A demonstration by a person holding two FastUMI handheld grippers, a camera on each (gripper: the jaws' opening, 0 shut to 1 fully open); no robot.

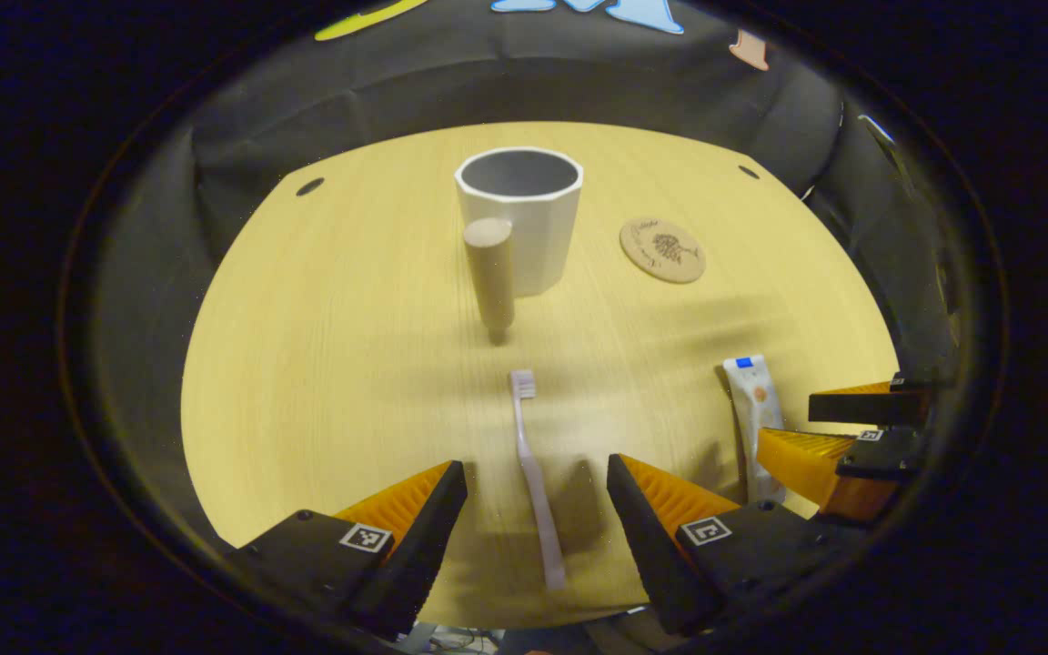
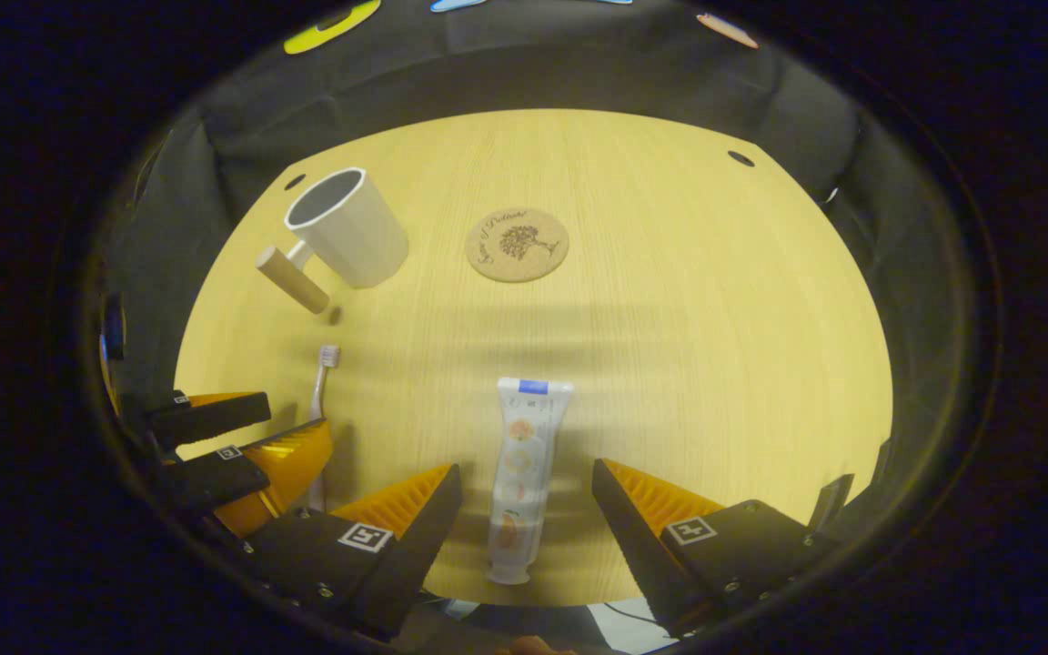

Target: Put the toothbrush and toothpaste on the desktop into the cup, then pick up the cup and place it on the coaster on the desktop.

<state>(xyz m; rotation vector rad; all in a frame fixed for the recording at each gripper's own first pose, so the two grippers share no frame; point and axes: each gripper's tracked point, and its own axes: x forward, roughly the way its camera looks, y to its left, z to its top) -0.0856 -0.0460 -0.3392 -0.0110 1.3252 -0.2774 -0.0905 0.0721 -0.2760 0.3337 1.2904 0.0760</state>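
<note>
A pale pink toothbrush point(image 1: 533, 473) lies on the wooden desktop point(image 1: 324, 364), its handle between the fingers of my open left gripper point(image 1: 538, 482), which hovers over it. A white toothpaste tube point(image 2: 519, 473) lies flat between the fingers of my open right gripper point(image 2: 526, 487). The white cup point(image 1: 520, 216) with a wooden handle point(image 1: 491, 273) stands upright farther back, empty. A round cork coaster point(image 1: 661, 250) lies to the cup's right. In the left gripper view the toothpaste point(image 1: 754, 414) and the right gripper point(image 1: 815, 428) appear at right. The toothbrush point(image 2: 322, 382), cup point(image 2: 347, 227), coaster point(image 2: 517, 244) and left gripper point(image 2: 251, 428) appear in the right gripper view.
The desktop point(image 2: 670, 346) is a light wood surface with small dark holes point(image 1: 309, 186) near its far corners. Black cloth walls surround it at the back and sides. The table's near edge runs just under both grippers.
</note>
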